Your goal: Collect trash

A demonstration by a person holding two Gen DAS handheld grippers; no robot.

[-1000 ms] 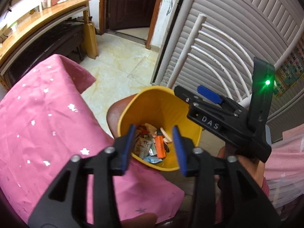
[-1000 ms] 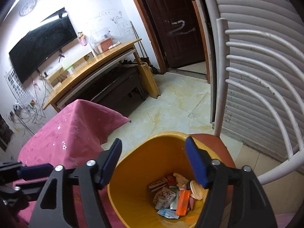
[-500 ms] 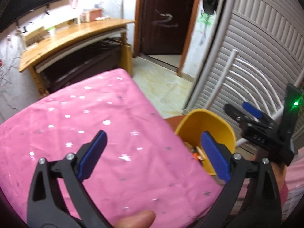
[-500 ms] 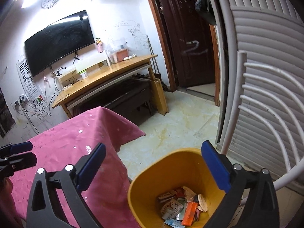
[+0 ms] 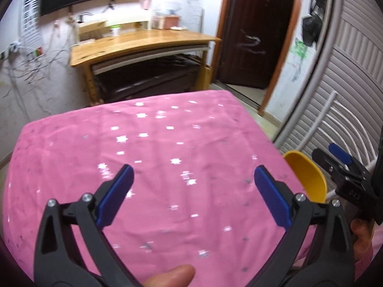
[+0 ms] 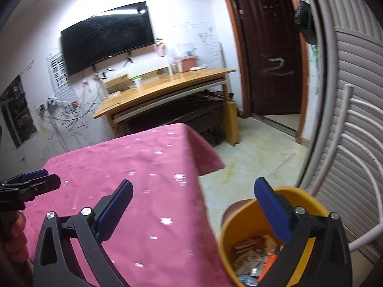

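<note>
A yellow trash bin (image 6: pixel 246 229) stands on a brown chair seat right of the table, with several wrappers (image 6: pixel 253 253) in its bottom. It also shows at the right of the left wrist view (image 5: pixel 308 179). My left gripper (image 5: pixel 191 191) is open and empty above the pink star-patterned tablecloth (image 5: pixel 155 155). My right gripper (image 6: pixel 191 208) is open and empty, over the table's right edge and the bin's rim. The right gripper's body shows in the left wrist view (image 5: pixel 347 174). No trash shows on the cloth.
A wooden desk (image 6: pixel 167 88) stands behind the table under a wall-mounted TV (image 6: pixel 107 35). A dark door (image 6: pixel 270 47) is at the back right. A white chair back (image 6: pixel 354 167) and a slatted shutter (image 6: pixel 359 83) are on the right. Tiled floor (image 6: pixel 258 153) lies between.
Both grippers lifted and swung left from over the bin toward the table. Both jaws opened wider. The left gripper now faces the tablecloth instead of the bin.
</note>
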